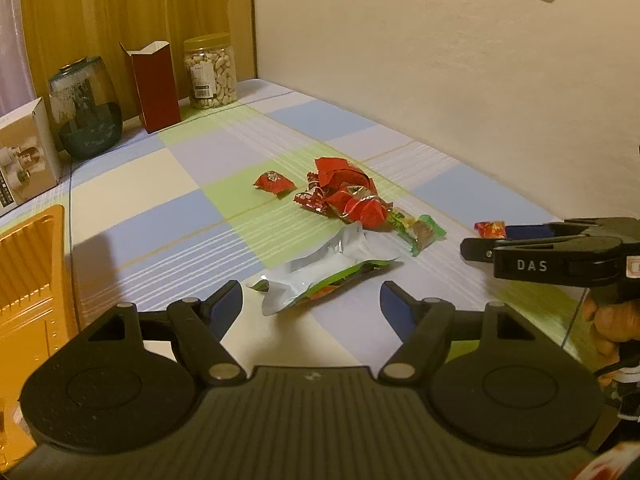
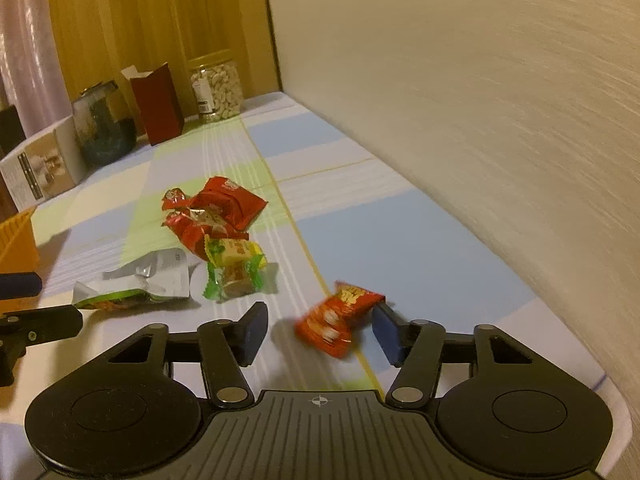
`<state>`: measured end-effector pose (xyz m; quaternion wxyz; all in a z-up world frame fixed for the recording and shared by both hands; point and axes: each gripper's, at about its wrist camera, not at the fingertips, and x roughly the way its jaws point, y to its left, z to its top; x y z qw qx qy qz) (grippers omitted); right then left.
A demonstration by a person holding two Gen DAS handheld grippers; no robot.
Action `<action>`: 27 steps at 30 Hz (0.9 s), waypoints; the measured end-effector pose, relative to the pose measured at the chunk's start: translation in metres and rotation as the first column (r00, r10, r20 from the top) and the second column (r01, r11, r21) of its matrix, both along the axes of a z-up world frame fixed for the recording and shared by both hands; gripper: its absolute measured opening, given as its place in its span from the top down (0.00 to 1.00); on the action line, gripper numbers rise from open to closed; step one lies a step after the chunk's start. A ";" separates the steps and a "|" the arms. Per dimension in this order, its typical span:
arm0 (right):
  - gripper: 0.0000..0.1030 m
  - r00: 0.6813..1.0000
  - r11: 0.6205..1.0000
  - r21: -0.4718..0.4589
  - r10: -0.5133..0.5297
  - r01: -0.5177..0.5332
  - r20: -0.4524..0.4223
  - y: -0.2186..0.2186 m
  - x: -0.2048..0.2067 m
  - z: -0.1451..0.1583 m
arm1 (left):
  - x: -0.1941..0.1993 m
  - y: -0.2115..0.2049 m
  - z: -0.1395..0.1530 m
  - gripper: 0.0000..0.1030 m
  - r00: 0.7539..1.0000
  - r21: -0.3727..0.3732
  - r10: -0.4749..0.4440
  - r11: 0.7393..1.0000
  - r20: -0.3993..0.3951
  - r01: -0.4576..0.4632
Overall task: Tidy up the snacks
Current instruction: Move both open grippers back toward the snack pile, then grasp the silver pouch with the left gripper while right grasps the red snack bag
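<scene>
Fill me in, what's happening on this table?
A person with two handheld grippers is sorting snacks on a checked tablecloth. The right gripper is open around a small red packet, not yet clamped. The left gripper is open just short of a silver-green pouch. A red wrapper pile lies beyond it.

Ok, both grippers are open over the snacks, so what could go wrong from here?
1. The small red packet sits off-centre between the right gripper's fingers, close to the right one; closing may push it aside instead of pinching it.
2. The wall runs close along the right, so a wide swing could hit it.
3. The left gripper faces the torn silver bag, which looks open; lifting it carelessly might spill whatever is inside.
</scene>
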<state>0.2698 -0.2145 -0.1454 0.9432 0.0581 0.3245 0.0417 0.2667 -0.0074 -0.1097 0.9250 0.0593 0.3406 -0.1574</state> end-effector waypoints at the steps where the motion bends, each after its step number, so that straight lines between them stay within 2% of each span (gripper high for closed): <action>1: 0.45 1.000 1.000 -0.005 0.001 -0.001 0.003 0.002 0.002 -0.001 | 0.002 0.000 -0.001 0.29 1.000 0.004 -0.003 1.000 0.001 0.003; 5: 0.51 1.000 0.999 -0.053 -0.001 0.001 0.010 0.011 0.008 -0.002 | 0.012 -0.003 -0.004 0.29 1.000 0.030 -0.013 0.999 0.012 0.013; 8: 0.72 1.000 0.996 -0.083 -0.013 0.014 0.013 0.014 0.010 -0.003 | 0.021 -0.004 -0.006 0.29 1.000 0.050 -0.023 0.998 0.021 0.022; 9: 0.74 1.000 0.996 -0.090 -0.018 0.019 0.011 0.014 0.010 -0.003 | 0.025 -0.005 -0.007 0.29 0.999 0.062 -0.032 0.998 0.023 0.031; 15: 0.75 0.999 0.998 -0.045 -0.045 0.045 -0.011 0.007 0.005 0.000 | 0.043 -0.017 -0.015 0.29 0.987 0.098 -0.158 0.983 0.009 0.157; 21: 0.75 0.998 0.998 -0.005 -0.055 0.055 -0.018 0.004 0.002 0.003 | 0.057 -0.027 -0.024 0.30 0.971 0.107 -0.235 0.965 -0.045 0.238; 26: 0.75 0.999 0.999 0.006 -0.043 0.044 -0.024 0.008 0.002 0.003 | 0.063 -0.030 -0.027 0.38 0.963 0.098 -0.253 0.960 -0.093 0.262; 27: 0.75 0.999 0.999 0.007 -0.042 0.042 -0.024 0.008 0.002 0.003 | 0.062 -0.029 -0.027 0.44 0.963 0.096 -0.249 0.961 -0.106 0.260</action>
